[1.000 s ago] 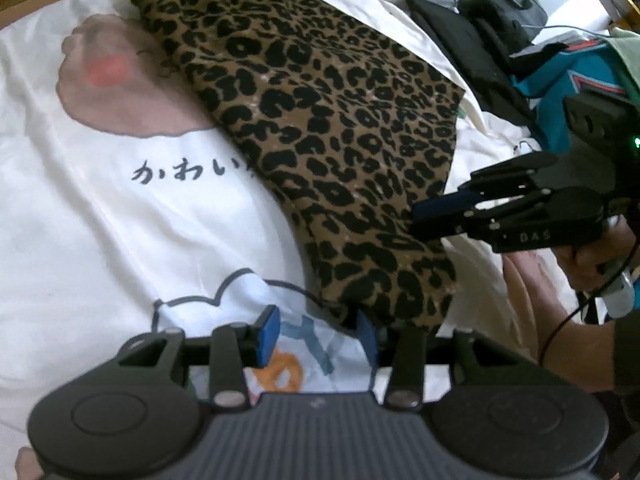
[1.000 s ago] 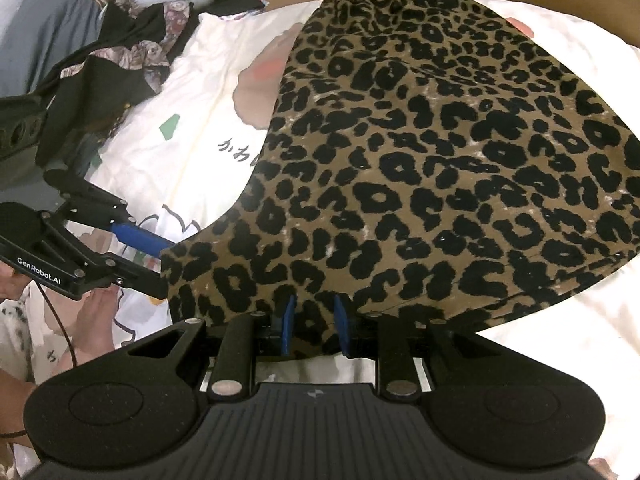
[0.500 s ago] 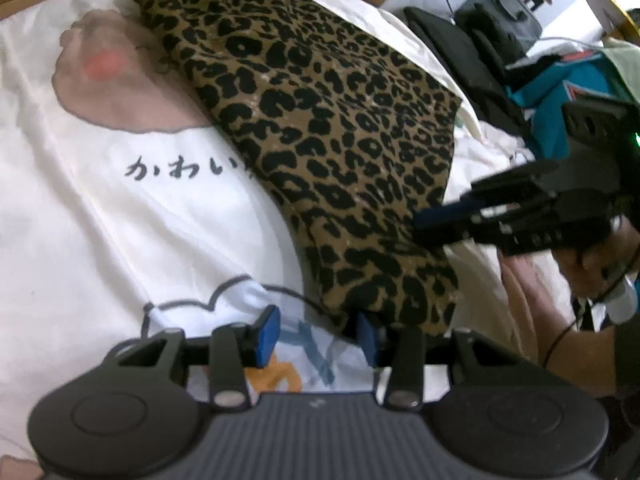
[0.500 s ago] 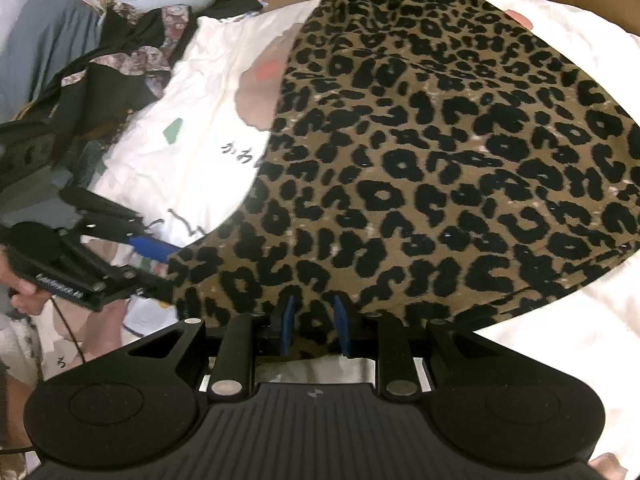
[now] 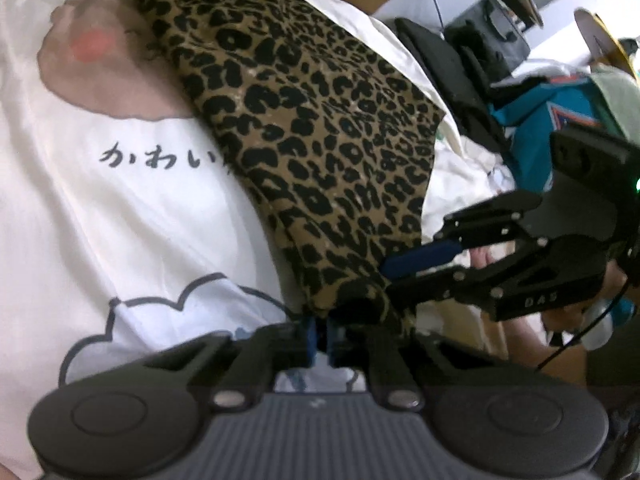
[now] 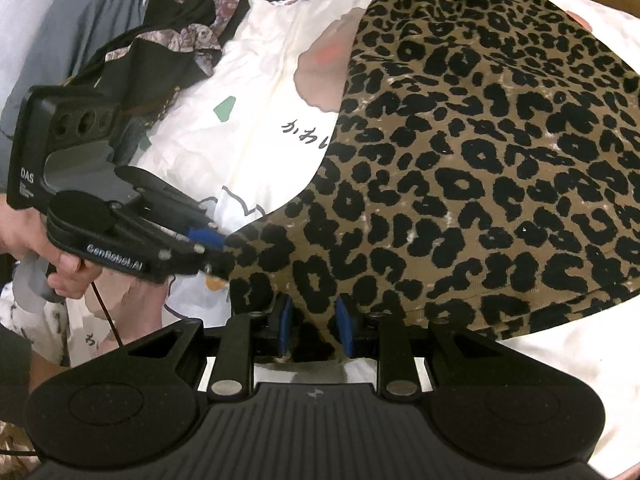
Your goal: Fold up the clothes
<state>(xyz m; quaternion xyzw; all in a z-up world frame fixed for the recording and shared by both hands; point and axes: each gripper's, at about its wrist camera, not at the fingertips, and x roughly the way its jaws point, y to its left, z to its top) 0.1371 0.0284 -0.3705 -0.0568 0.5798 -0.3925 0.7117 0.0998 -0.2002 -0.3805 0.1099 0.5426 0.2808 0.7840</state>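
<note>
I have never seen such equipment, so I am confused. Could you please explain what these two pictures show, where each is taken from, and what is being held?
No robot here: a person holds a hand tool with two fingers in each hand, and each tool carries a camera looking along its fingers. One picture is from the left gripper, the other from the right gripper; each also sees the other tool from the side. A leopard-print garment lies on a white printed sheet. The left gripper is shut on the garment's near corner. The right gripper has the near edge between its blue pads, gripping it. More clothes lie at the sides.
</note>
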